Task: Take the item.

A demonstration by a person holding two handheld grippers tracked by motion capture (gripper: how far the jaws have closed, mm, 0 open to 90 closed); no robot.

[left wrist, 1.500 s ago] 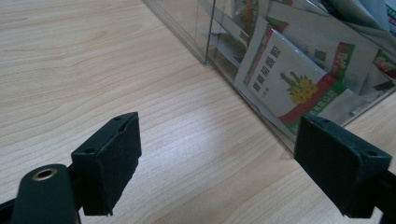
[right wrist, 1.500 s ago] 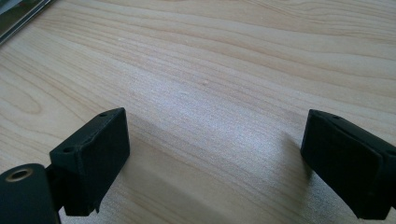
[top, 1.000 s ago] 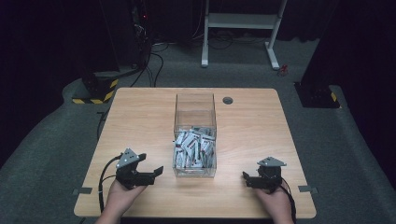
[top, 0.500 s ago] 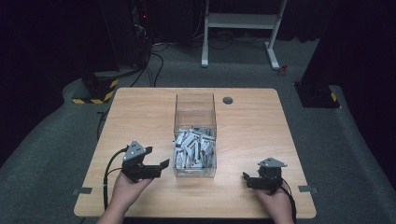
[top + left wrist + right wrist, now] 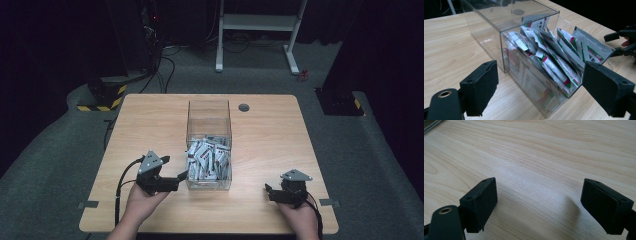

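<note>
Clear box (image 5: 208, 145) half full of sachets (image 5: 207, 160), on table (image 5: 270, 135).

High view: looks forward and down from above the table's (image 5: 150, 115) near edge, taking in the whole top.
Left gripper view: sits low and close, facing the clear box (image 5: 524, 50) of packets.
Right gripper view: looks down closely on bare table top.
Shared: the clear box and the table's wood.
</note>
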